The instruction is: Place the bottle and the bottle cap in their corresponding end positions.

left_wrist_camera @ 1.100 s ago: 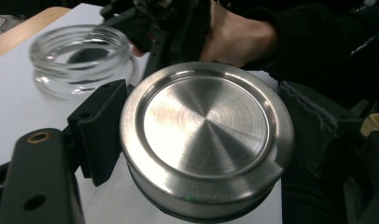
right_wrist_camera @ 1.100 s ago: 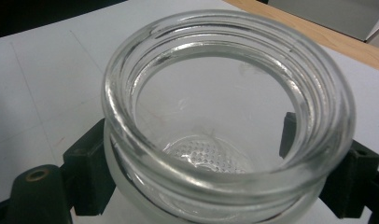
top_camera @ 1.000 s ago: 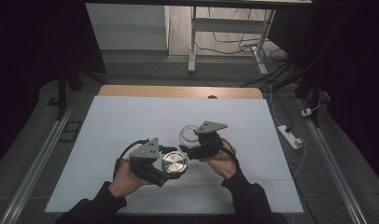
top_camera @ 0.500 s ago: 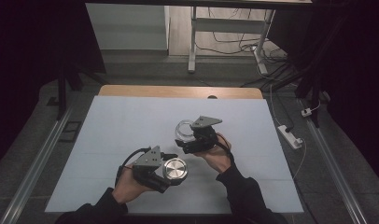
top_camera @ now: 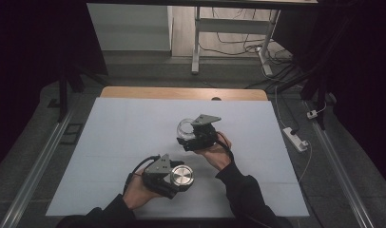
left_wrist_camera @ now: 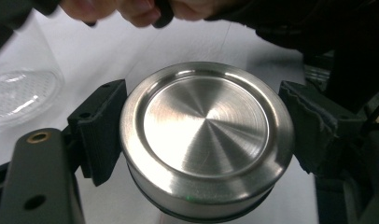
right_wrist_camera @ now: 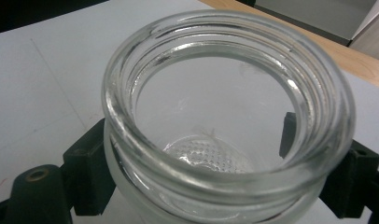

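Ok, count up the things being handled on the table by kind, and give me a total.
Metal lids: 1, the metal lid held in the left gripper.
Glass jars: 1, the glass jar held open-mouthed in the right gripper.
Total: 2 things, both over the white table.

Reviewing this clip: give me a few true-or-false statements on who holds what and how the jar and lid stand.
1. The left gripper is shut on the metal lid. True.
2. The right gripper hangs open with nothing between its pads. False: it is shut on the glass jar.
3. The lid sits screwed on the jar. False: the jar's mouth is open and the lid is held apart.
4. The jar looks empty. True.
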`<action>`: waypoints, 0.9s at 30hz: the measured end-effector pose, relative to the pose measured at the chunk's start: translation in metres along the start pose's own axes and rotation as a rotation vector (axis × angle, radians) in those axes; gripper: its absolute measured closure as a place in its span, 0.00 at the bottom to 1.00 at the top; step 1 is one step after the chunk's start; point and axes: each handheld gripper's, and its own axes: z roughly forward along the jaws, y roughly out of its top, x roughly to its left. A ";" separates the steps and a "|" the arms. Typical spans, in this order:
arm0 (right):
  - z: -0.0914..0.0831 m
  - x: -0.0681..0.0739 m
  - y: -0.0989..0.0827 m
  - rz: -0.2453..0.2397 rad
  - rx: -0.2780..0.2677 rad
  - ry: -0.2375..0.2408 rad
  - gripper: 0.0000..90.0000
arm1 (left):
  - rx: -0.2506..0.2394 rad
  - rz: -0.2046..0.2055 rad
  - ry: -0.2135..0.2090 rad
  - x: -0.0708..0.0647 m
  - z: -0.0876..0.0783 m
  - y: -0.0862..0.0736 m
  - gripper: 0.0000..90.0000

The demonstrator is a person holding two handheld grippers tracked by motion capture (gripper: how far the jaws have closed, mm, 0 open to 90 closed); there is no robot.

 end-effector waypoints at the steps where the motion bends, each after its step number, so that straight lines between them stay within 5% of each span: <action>1: 0.002 -0.001 0.000 0.000 0.002 -0.003 0.16 | 0.007 0.002 0.007 0.001 0.003 -0.001 0.22; 27: 0.037 -0.018 -0.010 0.001 0.057 -0.050 0.16 | 0.169 -0.034 0.076 0.021 0.047 -0.015 0.22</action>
